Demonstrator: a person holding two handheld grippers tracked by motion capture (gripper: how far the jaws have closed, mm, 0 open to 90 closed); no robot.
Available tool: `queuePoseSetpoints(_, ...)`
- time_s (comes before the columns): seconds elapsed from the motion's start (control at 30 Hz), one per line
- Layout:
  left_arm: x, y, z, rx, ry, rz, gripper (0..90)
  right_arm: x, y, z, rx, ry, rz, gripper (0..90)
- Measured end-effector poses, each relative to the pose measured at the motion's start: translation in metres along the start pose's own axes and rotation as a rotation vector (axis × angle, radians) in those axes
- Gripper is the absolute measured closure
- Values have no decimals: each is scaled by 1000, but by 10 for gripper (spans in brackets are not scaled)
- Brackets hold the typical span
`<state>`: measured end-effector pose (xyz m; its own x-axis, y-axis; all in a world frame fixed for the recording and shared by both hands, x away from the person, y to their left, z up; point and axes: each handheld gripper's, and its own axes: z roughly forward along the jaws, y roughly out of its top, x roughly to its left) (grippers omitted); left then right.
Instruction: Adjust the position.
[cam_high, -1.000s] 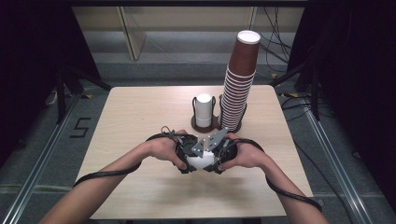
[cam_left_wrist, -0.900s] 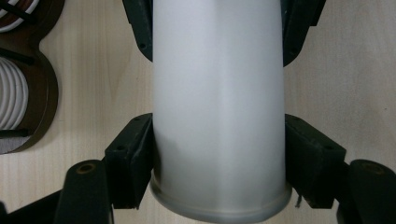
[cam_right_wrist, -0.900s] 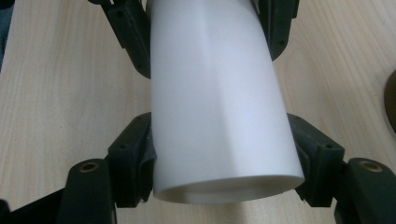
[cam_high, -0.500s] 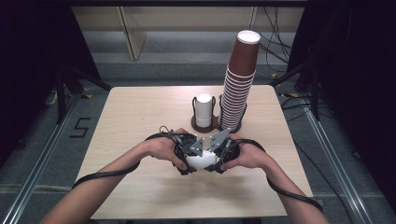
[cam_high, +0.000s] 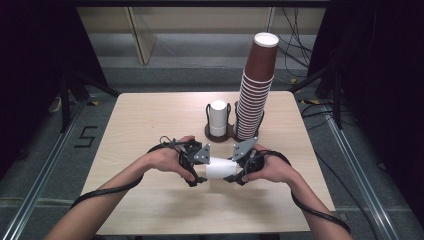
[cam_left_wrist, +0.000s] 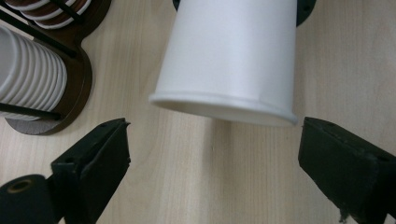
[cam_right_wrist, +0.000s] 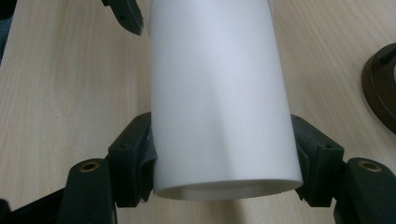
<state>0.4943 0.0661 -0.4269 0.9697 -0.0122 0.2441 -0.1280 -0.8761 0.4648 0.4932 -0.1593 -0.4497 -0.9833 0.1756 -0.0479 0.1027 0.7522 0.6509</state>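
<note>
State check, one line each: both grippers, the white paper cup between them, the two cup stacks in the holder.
left gripper: open, jaws have just been opening, clear of the cup rim
right gripper: shut on white paper cup
white paper cup: lying level above the table, held at one end
tall brown paper cup stack: upright, in dark wooden holder
short white cup stack: upright, in holder

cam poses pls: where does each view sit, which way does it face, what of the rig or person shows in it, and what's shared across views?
High view: above the person's side, facing forward and down at the table; both forearms, left gripper and right gripper enter from below.
Left gripper view: on the left gripper, its jaws just opened and standing clear of the white cup; cup holder at left.
Right gripper view: on the right gripper, jaws clamped on the cup.
Shared: the white cup and table.
</note>
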Motion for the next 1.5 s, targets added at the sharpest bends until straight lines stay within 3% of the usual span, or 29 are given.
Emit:
queuePoseSetpoints(0.03,-3,-2,1,-16,17,-38,86,2,-2,-1,-3,4,36,336)
queuePoseSetpoints(0.07,-5,-3,0,-15,30,-64,86,2,-2,-1,-3,4,36,336)
queuePoseSetpoints(0.13,-3,-5,0,-11,15,-36,87,0,-6,-1,-27,-2,29,335)
queuePoseSetpoints(0.17,-6,-7,0,-32,33,-78,86,0,-7,-1,-28,-3,29,335)
queuePoseSetpoints(0.2,-6,-7,0,-32,33,-78,87,3,-9,-2,-19,-4,65,335)
queuePoseSetpoints(0.23,-6,-8,1,-37,40,-87,87,3,-9,-2,-19,-4,65,335)
queuePoseSetpoints(0.27,-6,-8,1,-38,39,-85,87,1,-10,-1,-32,-1,31,335)
queuePoseSetpoints(0.33,-5,-9,1,-44,44,-82,87,0,-10,-1,-42,-3,11,335)
queuePoseSetpoints(0.37,-4,-9,0,-25,34,-65,87,3,-11,-2,-34,-11,59,335)
queuePoseSetpoints(0.43,-2,-9,-1,-40,38,-55,87,0,-11,-3,-62,-27,21,334)
queuePoseSetpoints(0.5,-3,-10,-1,-63,52,-89,88,-1,-14,-5,-97,-37,39,335)
queuePoseSetpoints(0.53,-3,-11,-1,-68,56,-101,88,1,-16,-7,-109,-40,89,335)
queuePoseSetpoints(0.57,-3,-12,-1,-71,59,-106,88,-2,-17,-7,-128,-46,61,335)
queuePoseSetpoints(0.63,-3,-13,-2,-69,55,-101,88,-2,-20,-9,-151,-58,70,335)
queuePoseSetpoints(0.67,-3,-14,-2,-80,63,-114,89,-2,-23,-11,-184,-78,87,334)
queuePoseSetpoints(0.7,-3,-14,-2,-79,51,-122,89,-2,-23,-11,-184,-78,87,334)
queuePoseSetpoints(0.8,-4,-15,-1,-99,69,-135,89,-2,-28,-13,-233,-93,126,335)
queuePoseSetpoints(0.87,-3,-15,-1,-107,70,-138,89,-2,-29,-13,-239,-95,133,334)
queuePoseSetpoints(1.0,0,-16,-3,-137,52,-151,88,-2,-34,-13,-300,-107,158,334)
queuePoseSetpoints(1.1,1,-16,-3,-146,57,-160,87,1,-37,-11,-307,-107,181,333)
queuePoseSetpoints(1.17,0,-15,-3,-167,71,-187,87,0,-38,-11,-313,-109,165,333)
queuePoseSetpoints(1.2,-1,-15,-3,-167,72,-191,87,1,-39,-10,-327,-111,186,333)
queuePoseSetpoints(1.3,1,-15,-3,-157,56,-159,86,1,-40,-9,-338,-116,174,333)
queuePoseSetpoints(1.43,1,-14,-4,-176,55,-177,84,3,-40,-7,-335,-106,187,334)
queuePoseSetpoints(1.5,1,-12,-3,-183,48,-182,70,2,-38,-5,-335,-112,144,333)
